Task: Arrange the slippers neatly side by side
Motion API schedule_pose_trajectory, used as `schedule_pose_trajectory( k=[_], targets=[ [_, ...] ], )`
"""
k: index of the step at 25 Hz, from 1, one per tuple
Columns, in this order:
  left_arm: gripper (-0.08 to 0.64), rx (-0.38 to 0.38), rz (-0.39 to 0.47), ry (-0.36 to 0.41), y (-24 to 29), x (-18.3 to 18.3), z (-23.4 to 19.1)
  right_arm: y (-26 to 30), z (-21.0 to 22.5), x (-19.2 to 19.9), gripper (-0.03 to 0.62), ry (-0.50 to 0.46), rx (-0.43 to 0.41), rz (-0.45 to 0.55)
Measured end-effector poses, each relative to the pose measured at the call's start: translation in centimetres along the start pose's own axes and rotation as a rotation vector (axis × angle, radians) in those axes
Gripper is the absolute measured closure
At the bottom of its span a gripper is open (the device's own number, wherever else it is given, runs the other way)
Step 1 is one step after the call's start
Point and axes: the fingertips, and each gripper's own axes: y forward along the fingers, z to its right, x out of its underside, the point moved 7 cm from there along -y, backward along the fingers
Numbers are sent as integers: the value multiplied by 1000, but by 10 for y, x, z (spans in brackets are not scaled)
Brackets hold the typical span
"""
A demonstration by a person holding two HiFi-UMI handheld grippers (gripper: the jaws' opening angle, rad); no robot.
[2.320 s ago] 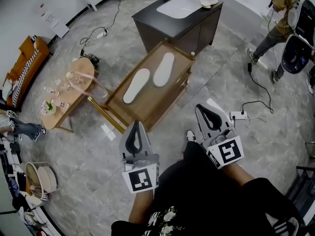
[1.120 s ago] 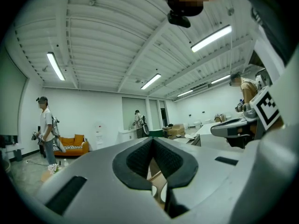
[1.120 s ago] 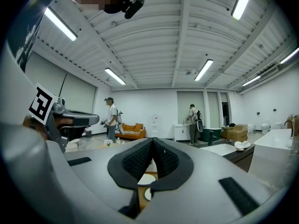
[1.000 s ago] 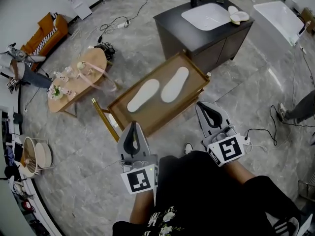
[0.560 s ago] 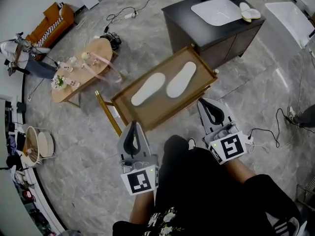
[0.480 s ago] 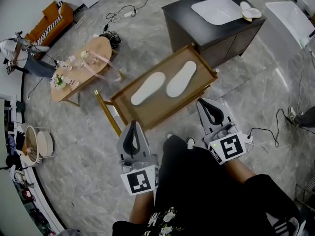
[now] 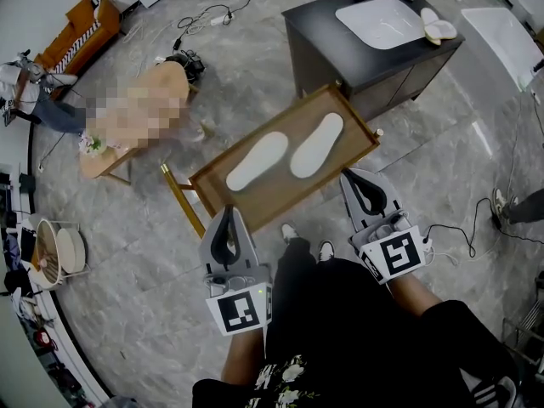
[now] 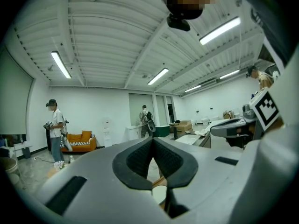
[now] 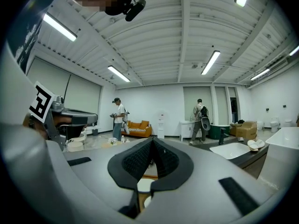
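Two white slippers lie side by side, soles up, on a low wooden table (image 7: 221, 195): the left slipper (image 7: 257, 161) and the right slipper (image 7: 316, 144). My left gripper (image 7: 227, 215) hangs near the table's front edge, shut and empty. My right gripper (image 7: 357, 177) is by the table's right corner, also shut with nothing in it. In the left gripper view the tips (image 8: 152, 140) meet, and a bit of white slipper (image 8: 160, 193) shows below them. The right gripper view shows its tips (image 9: 152, 140) together, level, facing the room.
A dark vanity cabinet (image 7: 340, 53) with a white sink (image 7: 380, 21) and a second pair of slippers (image 7: 438, 28) stands behind the table. A round wooden side table (image 7: 106, 164) is at left. Cables (image 7: 455, 228) lie on the floor at right. People stand across the room.
The view has drifted toward the wooden table, which now sits closer to both grippers. Both grippers stay shut and keep their places in the picture.
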Motion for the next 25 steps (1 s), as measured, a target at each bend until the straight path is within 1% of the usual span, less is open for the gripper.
schedule_pose_trajectory(
  k=[12,18,25],
  targets=[
    [558,-2,26,-1,42,-3,-25,43,15,-13,595,-26,25,14],
    [558,-14,34,-6,52,-2,-52,70,3,-20,595,-36,11,22],
    [558,-1,44,-8,62,2,-70,88,-2,-23,595,-57,36,21]
  ],
)
